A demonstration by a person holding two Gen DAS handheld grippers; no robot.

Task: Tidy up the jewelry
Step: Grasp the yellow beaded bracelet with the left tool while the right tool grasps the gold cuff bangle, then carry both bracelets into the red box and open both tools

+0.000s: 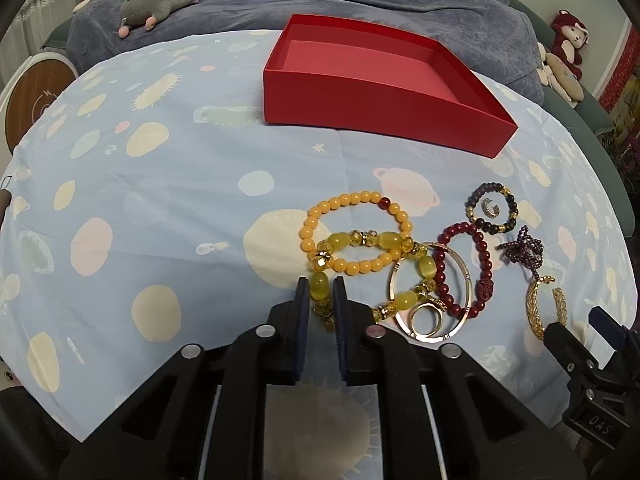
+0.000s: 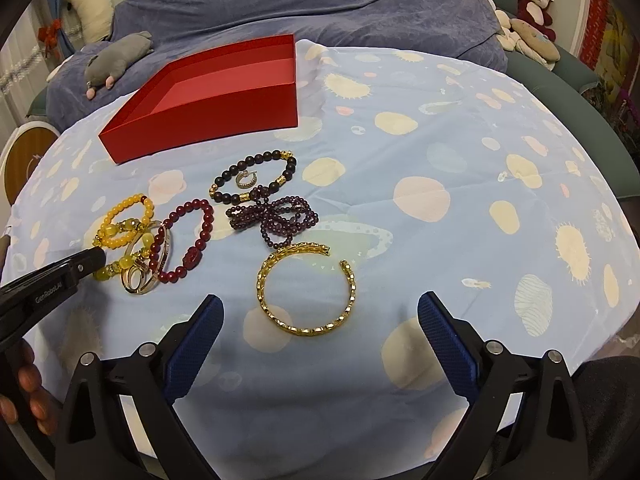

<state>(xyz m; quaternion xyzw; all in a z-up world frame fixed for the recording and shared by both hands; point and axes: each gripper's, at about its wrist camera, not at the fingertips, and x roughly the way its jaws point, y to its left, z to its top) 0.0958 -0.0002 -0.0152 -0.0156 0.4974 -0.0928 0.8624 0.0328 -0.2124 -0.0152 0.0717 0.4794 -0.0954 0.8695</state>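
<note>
My left gripper (image 1: 321,285) is shut on a yellow-green bead of the yellow-green bracelet (image 1: 386,240), which lies tangled with an orange bead bracelet (image 1: 352,200) and a thin gold bangle (image 1: 464,276). In the right wrist view the left gripper (image 2: 96,258) tip rests at that same pile. My right gripper (image 2: 320,302) stands open, low over the cloth, with the gold cuff bangle (image 2: 266,280) just ahead between its fingers. A dark red bracelet (image 2: 200,204), a black bead bracelet (image 2: 248,160) and a purple strand (image 2: 280,216) lie nearby. The red box (image 1: 384,120) sits open and empty behind.
A small hoop earring (image 2: 245,179) lies inside the black bracelet and a gold ring (image 1: 426,318) lies in the thin bangle. The table wears a blue planet-print cloth (image 2: 440,160). Plush toys (image 1: 160,4) lie on the blue blanket behind. A person's fingers (image 2: 28,380) show at the left.
</note>
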